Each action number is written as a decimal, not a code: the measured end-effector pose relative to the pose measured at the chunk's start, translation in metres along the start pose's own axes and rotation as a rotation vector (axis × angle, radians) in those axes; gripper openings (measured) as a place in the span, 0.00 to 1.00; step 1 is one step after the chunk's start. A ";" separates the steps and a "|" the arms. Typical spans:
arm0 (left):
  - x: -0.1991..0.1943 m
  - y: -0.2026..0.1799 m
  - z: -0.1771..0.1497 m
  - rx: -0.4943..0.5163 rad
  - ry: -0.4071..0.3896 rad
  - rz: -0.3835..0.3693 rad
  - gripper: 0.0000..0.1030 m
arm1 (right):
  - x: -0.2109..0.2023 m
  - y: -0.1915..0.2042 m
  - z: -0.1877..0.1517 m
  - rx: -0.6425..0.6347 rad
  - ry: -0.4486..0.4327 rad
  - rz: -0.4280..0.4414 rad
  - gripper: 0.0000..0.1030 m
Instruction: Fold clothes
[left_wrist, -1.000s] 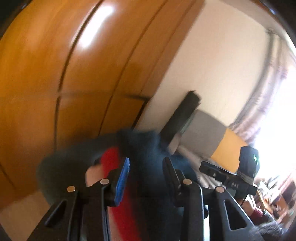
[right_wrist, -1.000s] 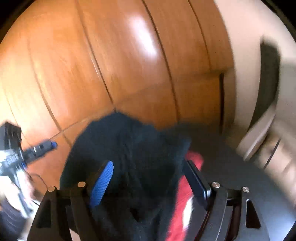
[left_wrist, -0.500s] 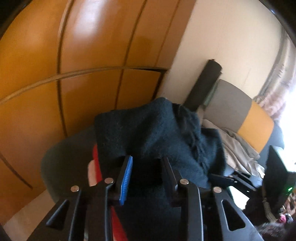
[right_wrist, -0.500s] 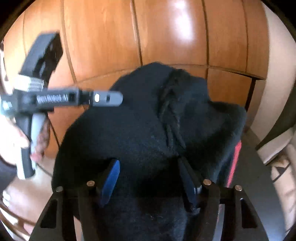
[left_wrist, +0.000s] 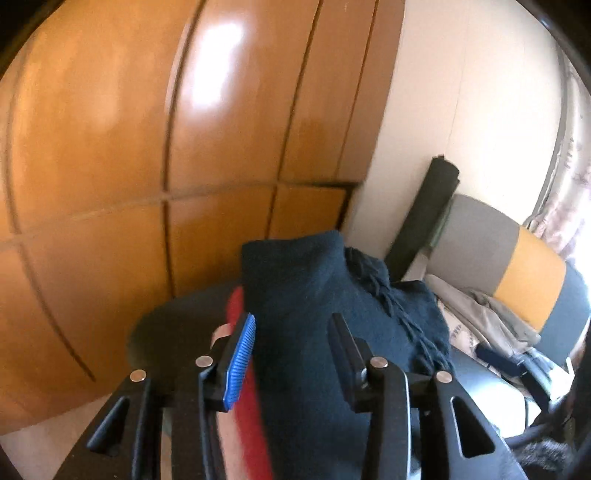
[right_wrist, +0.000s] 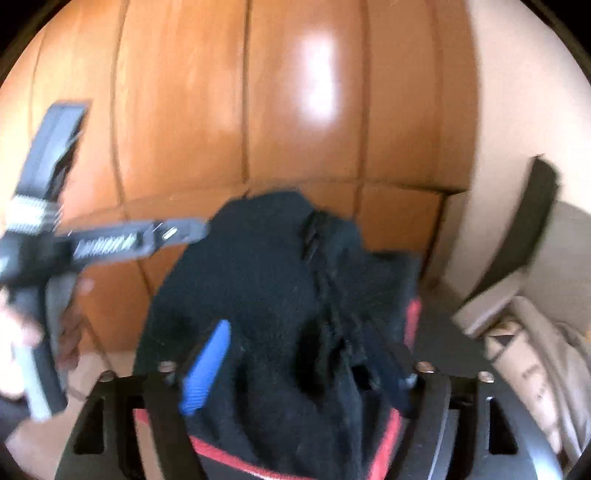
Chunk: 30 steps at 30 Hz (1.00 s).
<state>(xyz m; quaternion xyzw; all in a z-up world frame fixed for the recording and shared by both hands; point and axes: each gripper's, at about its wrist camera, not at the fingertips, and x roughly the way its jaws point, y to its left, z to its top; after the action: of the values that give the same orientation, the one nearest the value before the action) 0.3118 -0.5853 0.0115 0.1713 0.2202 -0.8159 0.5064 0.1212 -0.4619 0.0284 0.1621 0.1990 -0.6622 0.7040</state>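
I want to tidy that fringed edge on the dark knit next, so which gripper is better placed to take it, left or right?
Probably the right gripper: the dark knit and its fringe lie between its opening jaws. The left gripper straddles plain knit beside it.

Glossy orange wood wardrobe (left_wrist: 155, 155), cream wall (left_wrist: 472, 110), grey/orange chair (left_wrist: 517, 258), curtain (left_wrist: 569, 206) w/ daylight

Fuzzy dark knit garment (left_wrist: 317, 295), glossy wooden wardrobe (left_wrist: 147, 129), matt plastic gripper (left_wrist: 291, 354)
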 end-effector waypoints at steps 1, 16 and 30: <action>-0.012 -0.002 -0.006 0.001 -0.012 0.037 0.40 | -0.010 0.003 -0.001 0.020 -0.007 -0.042 0.78; -0.121 -0.019 -0.088 0.137 -0.015 0.010 0.31 | -0.112 0.029 -0.037 0.253 0.122 -0.209 1.00; -0.123 0.012 -0.079 0.011 0.009 0.233 0.40 | -0.110 0.080 -0.018 0.080 0.068 -0.358 1.00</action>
<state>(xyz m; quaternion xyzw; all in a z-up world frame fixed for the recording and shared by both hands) 0.3793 -0.4554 0.0044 0.2021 0.1967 -0.7518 0.5960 0.1952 -0.3521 0.0639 0.1744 0.2217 -0.7785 0.5608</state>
